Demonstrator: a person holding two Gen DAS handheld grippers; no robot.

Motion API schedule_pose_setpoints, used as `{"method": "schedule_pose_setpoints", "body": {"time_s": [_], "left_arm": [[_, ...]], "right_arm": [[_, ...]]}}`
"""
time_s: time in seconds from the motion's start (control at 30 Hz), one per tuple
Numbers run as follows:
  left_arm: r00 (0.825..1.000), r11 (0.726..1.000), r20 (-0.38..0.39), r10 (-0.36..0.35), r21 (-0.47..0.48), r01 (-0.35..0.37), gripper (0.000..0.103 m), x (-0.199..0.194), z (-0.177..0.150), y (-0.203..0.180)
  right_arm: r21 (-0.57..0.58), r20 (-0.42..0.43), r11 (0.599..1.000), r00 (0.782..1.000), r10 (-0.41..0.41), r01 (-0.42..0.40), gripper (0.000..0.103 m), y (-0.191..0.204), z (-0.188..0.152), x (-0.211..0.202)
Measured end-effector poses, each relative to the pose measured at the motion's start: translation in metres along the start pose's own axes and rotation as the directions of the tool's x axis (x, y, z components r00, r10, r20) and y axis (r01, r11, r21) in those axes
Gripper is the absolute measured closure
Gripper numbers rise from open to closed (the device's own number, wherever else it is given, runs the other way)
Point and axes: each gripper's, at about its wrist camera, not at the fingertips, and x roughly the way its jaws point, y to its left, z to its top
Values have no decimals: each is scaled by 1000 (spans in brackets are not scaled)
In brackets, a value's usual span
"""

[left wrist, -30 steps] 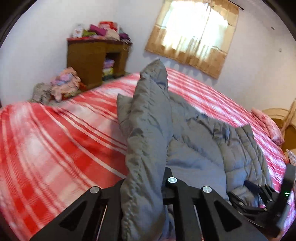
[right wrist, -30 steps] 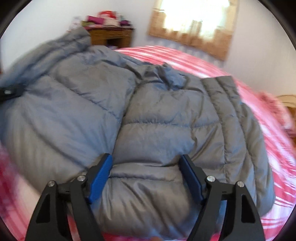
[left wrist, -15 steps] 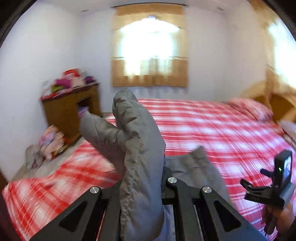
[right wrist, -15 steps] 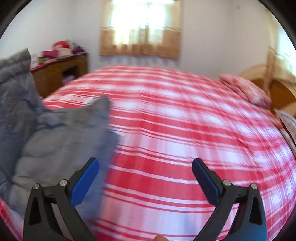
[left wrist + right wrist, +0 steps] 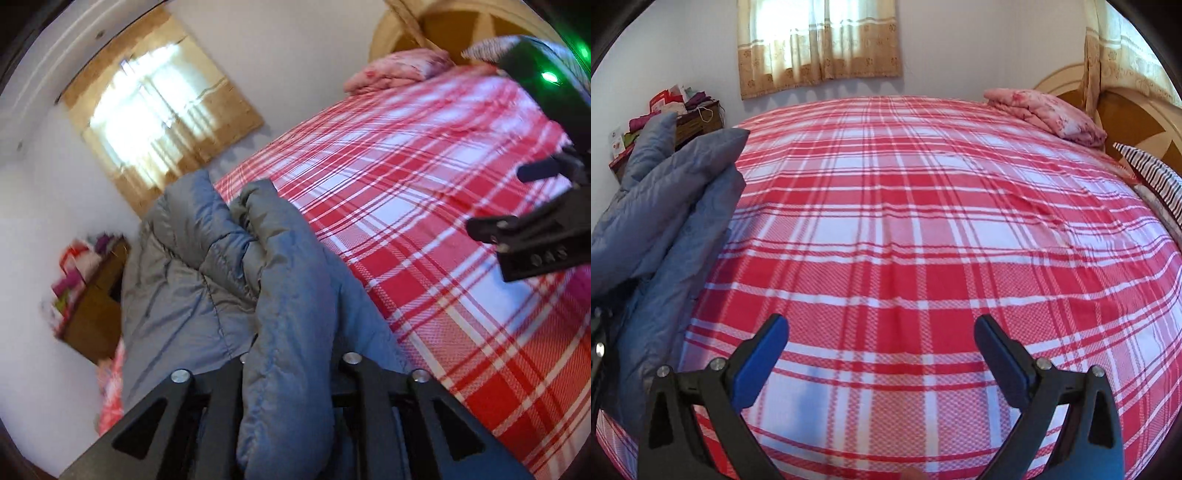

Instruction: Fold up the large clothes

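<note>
Left claw clenched on a thick fold of the grey puffer jacket, padding bulging up between the jaws. Rest of the jacket bunched at the left edge of the bed (red-and-white plaid cover), far from the headboard. Right claw released, blue pads spread wide, hovering over bare plaid just beside the jacket, nothing between them. Pink folded bedding near the headboard; wooden shelf unit beyond the jacket, against the wall.
</note>
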Motion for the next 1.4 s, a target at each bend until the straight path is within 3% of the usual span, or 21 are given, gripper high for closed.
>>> {"method": "schedule_pose_setpoints", "body": {"time_s": [0.03, 0.1, 0.17, 0.2, 0.23, 0.33, 0.43, 0.5, 0.53, 0.6, 0.67, 0.73, 0.8, 0.83, 0.9, 1.07, 1.23, 1.4], "left_arm": [[1000, 1000, 13, 21, 21, -22, 84, -9, 3, -1], [997, 998, 62, 52, 42, -54, 68, -33, 8, 3], [990, 998, 126, 58, 31, -62, 17, -60, 14, 10], [985, 998, 166, 53, 14, -56, 6, -76, 16, 15], [978, 999, 201, 49, -3, -49, 1, -91, 17, 23], [967, 998, 252, 43, -59, -29, 1, -120, 21, 53], [977, 978, 195, 90, -204, -49, 1, -107, 13, 103], [984, 936, 73, 162, -329, -130, 1, -76, 0, 149], [981, 897, -10, 196, -401, -184, 1, -56, -9, 175], [957, 810, -156, 244, -509, -289, 1, -22, -30, 218], [922, 695, -293, 254, -608, -385, 1, 13, -54, 257], [920, 620, -325, 220, -682, -389, 1, 33, -70, 275], [927, 577, -322, 192, -727, -372, 1, 49, -74, 280], [934, 572, -307, 183, -739, -355, 1, 54, -75, 279], [947, 590, -274, 166, -742, -318, 1, 61, -70, 271], [983, 658, -157, 94, -731, -180, 1, 74, -49, 244], [986, 748, -162, 30, -651, -130, 1, 102, -33, 192], [982, 773, -181, 56, -614, -158, 1, 118, -26, 169]], "right_arm": [[2, -3, 1000, 1000, 3, -3, 1, 0, 1, 0], [-6, 1, 1000, 1000, 0, 0, 1, 0, 5, 0], [-19, 13, 1000, 1000, -7, 7, 1, 2, 13, -4], [-23, 21, 1000, 1000, -12, 12, 1, 3, 18, -7], [-26, 28, 1000, 1000, -14, 14, 1, 3, 23, -9], [-29, 57, 1000, 998, -6, 8, 2, 8, 43, -21], [-51, 79, 997, 995, 56, -53, 11, 29, 74, -39], [-83, 98, 989, 987, 128, -120, 11, 57, 99, -56], [-101, 105, 986, 984, 144, -133, 12, 69, 108, -62], [-126, 107, 981, 981, 163, -149, 17, 101, 132, -72], [-147, 90, 976, 981, 174, -160, 24, 138, 154, -76], [-144, 56, 971, 978, 200, -190, 27, 167, 167, -68], [-160, 44, 969, 980, 196, -187, 35, 197, 171, -57], [-171, 43, 966, 978, 203, -193, 36, 210, 169, -49], [-160, 26, 970, 981, 190, -184, 51, 222, 160, -28], [-152, 16, 985, 996, 83, -80, 52, 204, 105, 12], [-84, 61, 993, 994, 90, -85, 52, 161, 73, 24], [-43, 73, 993, 991, 109, -107, 48, 145, 68, 38]]}}
